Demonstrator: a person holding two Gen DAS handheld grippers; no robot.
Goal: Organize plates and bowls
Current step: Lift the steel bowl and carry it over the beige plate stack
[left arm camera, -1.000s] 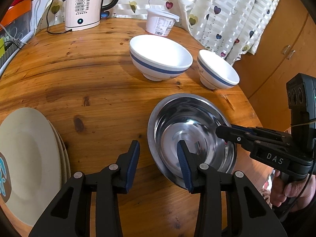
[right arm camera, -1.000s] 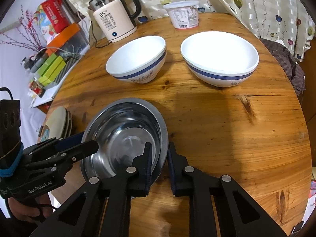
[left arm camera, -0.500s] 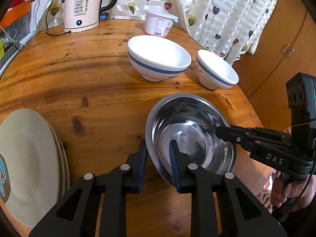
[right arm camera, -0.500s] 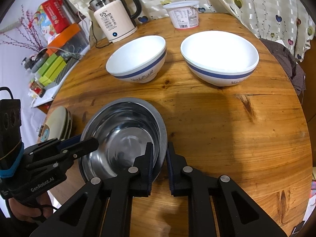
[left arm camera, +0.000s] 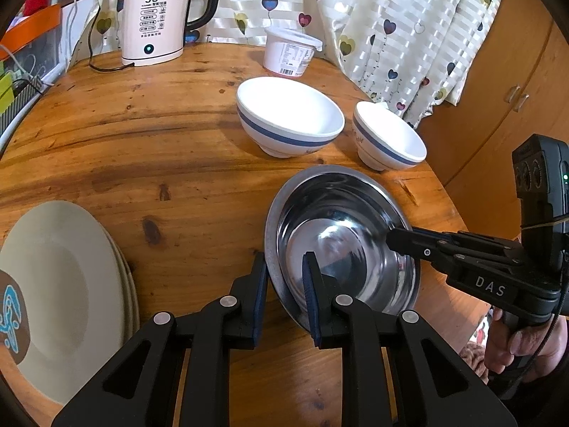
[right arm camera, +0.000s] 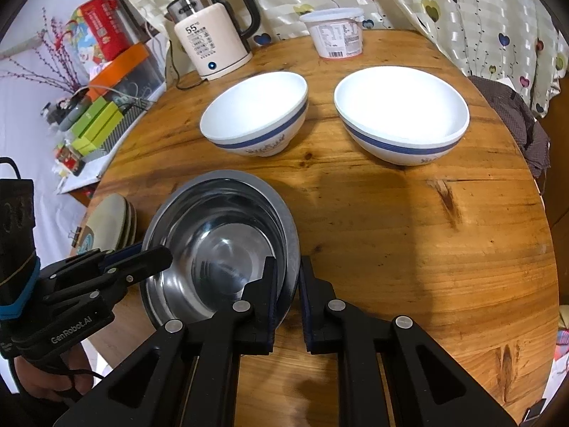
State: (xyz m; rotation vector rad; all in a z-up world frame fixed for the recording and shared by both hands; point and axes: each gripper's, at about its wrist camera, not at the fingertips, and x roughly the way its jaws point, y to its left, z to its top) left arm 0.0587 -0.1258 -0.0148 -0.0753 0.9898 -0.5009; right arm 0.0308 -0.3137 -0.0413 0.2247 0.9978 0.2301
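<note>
A steel bowl [left arm camera: 338, 235] [right arm camera: 220, 235] sits near the front of the round wooden table [left arm camera: 160, 142], held from both sides. My left gripper [left arm camera: 284, 284] is shut on its near-left rim, one pad inside the wall and one outside. My right gripper [right arm camera: 287, 281] is shut on the opposite rim in the same way. Each gripper shows in the other's view, reaching over the rim. Two white bowls with blue bands [left arm camera: 288, 114] [left arm camera: 391, 138] stand behind the steel one, side by side and apart. A stack of cream plates [left arm camera: 46, 284] [right arm camera: 110, 220] lies at the table's left edge.
A cream electric kettle [left arm camera: 153, 25] with its cord and a white lidded tub [left arm camera: 290, 53] stand at the back by the curtain. Boxes and clutter [right arm camera: 92, 121] lie beyond the table's left edge. A wooden cabinet [left arm camera: 515, 89] is at the right. A hand [left arm camera: 515, 341] holds the right gripper.
The left jaws, wide a second ago, have closed onto the steel bowl's rim. The right jaws tightened slightly on their side. The bowl barely shifted.
</note>
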